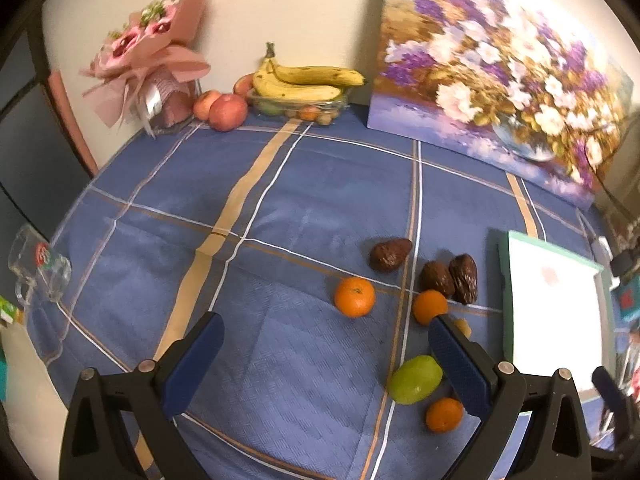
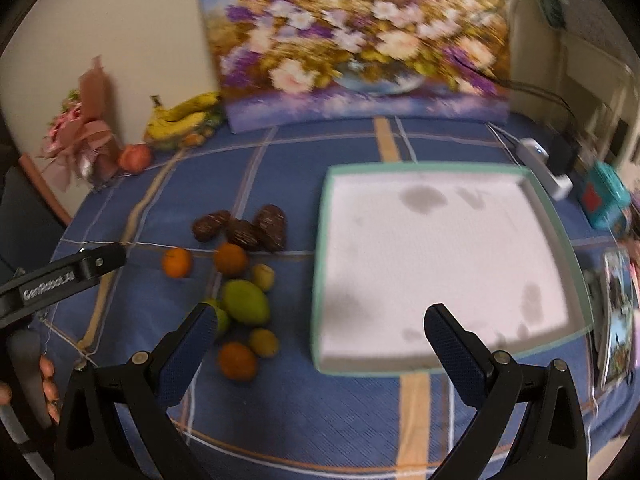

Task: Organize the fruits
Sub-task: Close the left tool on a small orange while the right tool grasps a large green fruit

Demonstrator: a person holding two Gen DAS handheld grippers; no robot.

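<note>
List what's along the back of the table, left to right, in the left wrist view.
Pink bouquet → apples → bananas on a clear tray → flower painting.

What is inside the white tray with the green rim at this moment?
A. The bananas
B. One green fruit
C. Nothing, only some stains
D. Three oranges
C: the tray holds no fruit, only dark stains on its white lining; the oranges and the green fruit lie on the cloth beside it.
</note>
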